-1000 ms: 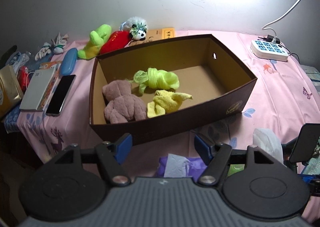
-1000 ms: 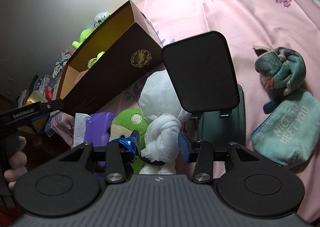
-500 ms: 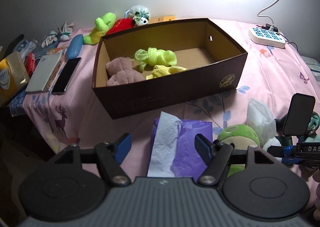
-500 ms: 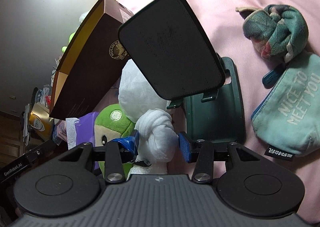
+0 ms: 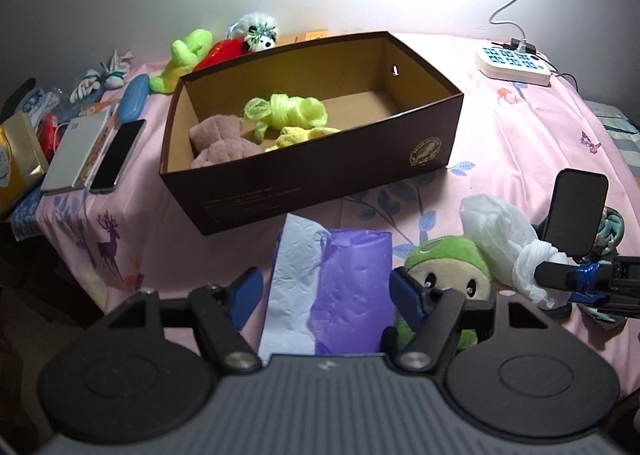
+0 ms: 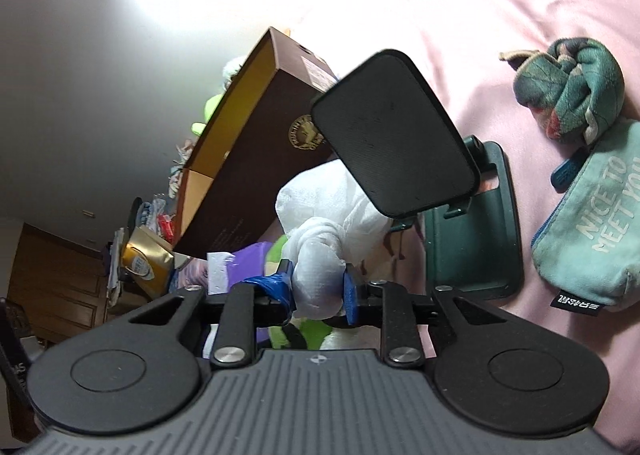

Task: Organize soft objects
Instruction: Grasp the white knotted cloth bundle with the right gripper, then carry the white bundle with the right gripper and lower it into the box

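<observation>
A brown cardboard box (image 5: 432, 143) sits on the pink bedsheet and holds a pinkish plush (image 5: 218, 141), a green knotted cloth (image 5: 288, 111) and a yellow cloth (image 5: 302, 133). My right gripper (image 6: 318, 289) is shut on the knot of a white knotted cloth (image 6: 320, 251), which also shows in the left wrist view (image 5: 508, 247). A green plush (image 5: 448, 267) lies beside it. My left gripper (image 5: 326, 291) is open over a purple tissue pack (image 5: 340, 291), not touching it.
A black phone stand (image 6: 392, 135) rises right above the white cloth. A teal pouch (image 6: 592, 223) and a rolled teal cloth (image 6: 568, 91) lie to the right. Plush toys (image 5: 188, 55), a phone (image 5: 118, 155) and a power strip (image 5: 514, 65) surround the box.
My right gripper has closed on the white cloth's knot. My left gripper has drawn back from the box to above the purple pack.
</observation>
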{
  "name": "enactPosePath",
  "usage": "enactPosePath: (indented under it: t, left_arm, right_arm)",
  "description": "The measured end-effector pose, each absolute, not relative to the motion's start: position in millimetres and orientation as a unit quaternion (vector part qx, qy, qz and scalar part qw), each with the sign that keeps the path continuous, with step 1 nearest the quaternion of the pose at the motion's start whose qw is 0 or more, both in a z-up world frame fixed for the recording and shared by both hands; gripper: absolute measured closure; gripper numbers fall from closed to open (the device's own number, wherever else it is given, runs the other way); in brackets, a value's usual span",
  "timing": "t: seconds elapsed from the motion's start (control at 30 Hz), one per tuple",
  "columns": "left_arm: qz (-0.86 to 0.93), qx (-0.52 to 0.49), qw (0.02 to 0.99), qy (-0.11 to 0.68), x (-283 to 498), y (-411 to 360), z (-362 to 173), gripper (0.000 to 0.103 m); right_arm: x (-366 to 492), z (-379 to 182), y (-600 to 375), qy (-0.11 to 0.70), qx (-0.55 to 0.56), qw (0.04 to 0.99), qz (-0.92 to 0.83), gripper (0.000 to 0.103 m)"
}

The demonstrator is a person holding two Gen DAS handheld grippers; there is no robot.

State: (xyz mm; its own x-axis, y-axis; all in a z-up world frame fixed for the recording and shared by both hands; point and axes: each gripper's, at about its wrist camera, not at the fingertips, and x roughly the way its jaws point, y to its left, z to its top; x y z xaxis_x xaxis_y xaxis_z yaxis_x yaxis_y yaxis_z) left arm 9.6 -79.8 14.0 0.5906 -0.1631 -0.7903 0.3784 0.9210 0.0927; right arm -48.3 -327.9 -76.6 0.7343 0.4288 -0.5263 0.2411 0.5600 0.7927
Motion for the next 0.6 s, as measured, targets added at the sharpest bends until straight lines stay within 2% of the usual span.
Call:
enactPosePath:
  t: [0.37, 0.6]
  left_arm:
    - [-0.183, 0.114, 0.882, 0.420, 16.9, -81.2, 13.5, 0.031]
    - [-0.189, 0.098, 0.888, 0.408, 22.7, -58.7, 17.7, 0.031]
  right_arm:
    - [-31.0, -14.8, -336.0, 0.281, 0.475, 0.826, 0.114, 0.097]
    - [33.3, 27.9, -318.5, 0.283, 0.367, 0.878, 0.121, 0.097]
